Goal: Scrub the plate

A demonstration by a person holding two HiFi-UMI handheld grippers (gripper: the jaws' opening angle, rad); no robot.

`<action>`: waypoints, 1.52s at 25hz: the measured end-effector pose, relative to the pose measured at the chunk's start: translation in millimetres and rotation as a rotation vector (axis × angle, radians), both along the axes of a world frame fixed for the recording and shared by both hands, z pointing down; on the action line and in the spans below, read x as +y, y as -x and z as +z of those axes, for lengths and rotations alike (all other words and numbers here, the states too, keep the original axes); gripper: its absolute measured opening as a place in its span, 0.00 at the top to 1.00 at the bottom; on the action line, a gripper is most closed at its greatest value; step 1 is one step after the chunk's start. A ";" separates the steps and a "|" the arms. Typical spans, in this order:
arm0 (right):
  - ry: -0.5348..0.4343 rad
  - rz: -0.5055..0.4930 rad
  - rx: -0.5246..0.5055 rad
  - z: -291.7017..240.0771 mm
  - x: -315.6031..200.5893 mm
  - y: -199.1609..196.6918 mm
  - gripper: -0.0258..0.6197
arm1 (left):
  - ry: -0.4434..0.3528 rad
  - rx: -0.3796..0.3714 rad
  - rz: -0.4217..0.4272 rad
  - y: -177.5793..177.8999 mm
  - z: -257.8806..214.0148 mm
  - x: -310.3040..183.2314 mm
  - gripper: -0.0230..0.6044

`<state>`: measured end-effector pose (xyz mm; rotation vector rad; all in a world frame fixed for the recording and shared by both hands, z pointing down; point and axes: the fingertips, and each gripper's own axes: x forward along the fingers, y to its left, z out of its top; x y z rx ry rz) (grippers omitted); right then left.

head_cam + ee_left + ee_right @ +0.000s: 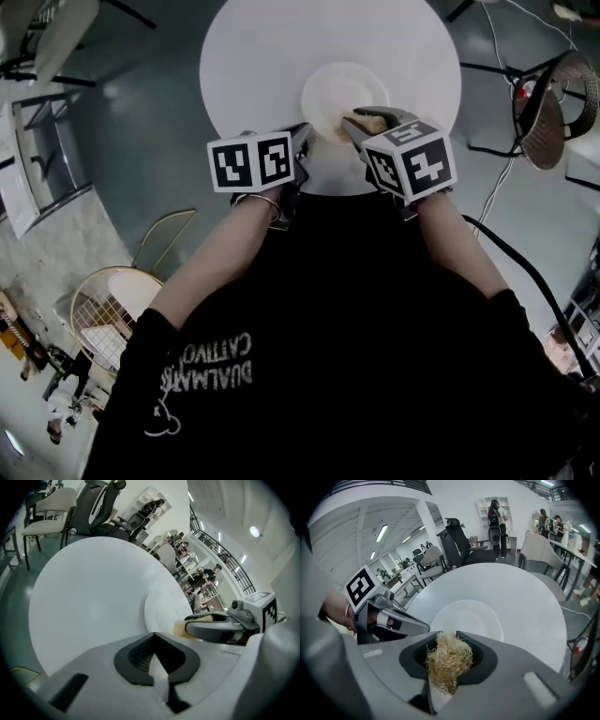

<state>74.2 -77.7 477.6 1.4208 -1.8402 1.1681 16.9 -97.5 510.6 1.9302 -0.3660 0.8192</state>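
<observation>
Gripping a straw-coloured scrub wad (449,660) tight in the right gripper (447,638), angled down at the near rim of the plate (468,618), dead ahead on the round table (525,597). Possibly touching already; hard to call. Pinched shut and empty on the left gripper (154,637), just beside the plate's near-left edge.

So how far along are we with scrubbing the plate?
Done: the right gripper is clamped on the straw-coloured scrubber, which sits at the plate's near edge. In hand: getting it onto the plate; whether it touches is unclear. The left gripper is shut and empty beside the plate. Left: the scrubbing itself.
</observation>
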 end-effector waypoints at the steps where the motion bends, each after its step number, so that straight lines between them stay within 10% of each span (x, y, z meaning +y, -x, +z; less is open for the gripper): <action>1: 0.003 0.012 0.005 0.5 2.7 -3.0 0.82 | -0.001 0.000 0.010 -0.9 0.1 -0.1 0.96; 20: 0.004 0.257 0.054 -1.5 27.0 -64.3 0.82 | -0.009 -0.012 0.083 -0.2 2.3 -2.6 0.96; 30: -0.043 0.087 -0.062 -10.3 18.5 15.6 0.82 | -0.017 0.011 0.104 -14.6 -2.3 8.6 0.96; 38: -0.017 0.177 -0.031 -2.3 40.2 -8.4 0.82 | -0.028 0.003 0.103 -4.2 1.3 11.0 0.96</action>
